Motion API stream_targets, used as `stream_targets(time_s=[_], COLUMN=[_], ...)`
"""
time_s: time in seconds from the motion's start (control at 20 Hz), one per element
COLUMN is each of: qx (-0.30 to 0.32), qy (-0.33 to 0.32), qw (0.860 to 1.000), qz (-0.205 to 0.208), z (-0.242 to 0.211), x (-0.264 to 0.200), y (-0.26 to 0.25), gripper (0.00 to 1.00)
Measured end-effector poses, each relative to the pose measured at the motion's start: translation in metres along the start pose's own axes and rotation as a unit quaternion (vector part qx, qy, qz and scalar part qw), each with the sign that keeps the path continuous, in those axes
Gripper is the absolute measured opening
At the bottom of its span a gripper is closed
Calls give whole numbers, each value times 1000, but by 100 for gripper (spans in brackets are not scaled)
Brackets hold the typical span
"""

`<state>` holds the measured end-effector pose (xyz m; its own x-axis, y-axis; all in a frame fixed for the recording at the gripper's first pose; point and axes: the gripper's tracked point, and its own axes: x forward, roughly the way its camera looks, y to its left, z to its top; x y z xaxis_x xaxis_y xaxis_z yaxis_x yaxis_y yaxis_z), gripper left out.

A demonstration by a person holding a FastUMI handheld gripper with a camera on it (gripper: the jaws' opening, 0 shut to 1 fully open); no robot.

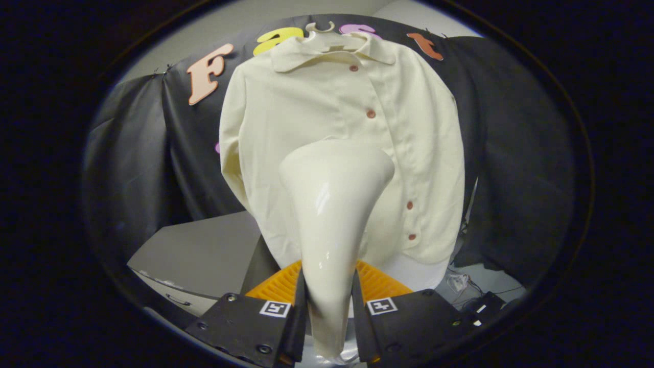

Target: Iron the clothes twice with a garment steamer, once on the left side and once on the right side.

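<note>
Against the booth's black cloth wall a cream shirt (342, 153) hangs straight ahead of the fingers (328, 306), which clamp the steamer (334, 204) handle, its long axis pointing far toward the shirt's lower middle.

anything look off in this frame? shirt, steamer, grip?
Nothing stands out. The cream shirt hangs on its hanger, buttoned, collar flat, no stains or tears visible. The gripper is shut on the steamer, whose head points at the shirt's lower front. An orange ribbed thing sits beyond the fingers; I can't identify it.
</note>
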<state>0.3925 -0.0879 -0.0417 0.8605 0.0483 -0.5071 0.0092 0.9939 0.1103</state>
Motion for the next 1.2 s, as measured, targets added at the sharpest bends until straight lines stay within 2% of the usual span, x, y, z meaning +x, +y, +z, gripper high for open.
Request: stream_targets(time_s=[0.45,0.7,0.85,1.2], qx=[-8,50,39,31], qy=[-72,-135,-134,-141], qw=[997,989,990,989], qz=[-25,-19,-30,-44], z=[130,200,204,179], x=[-15,-7,16,50], y=[-38,-62,-78,-104], gripper=[40,40,39,39])
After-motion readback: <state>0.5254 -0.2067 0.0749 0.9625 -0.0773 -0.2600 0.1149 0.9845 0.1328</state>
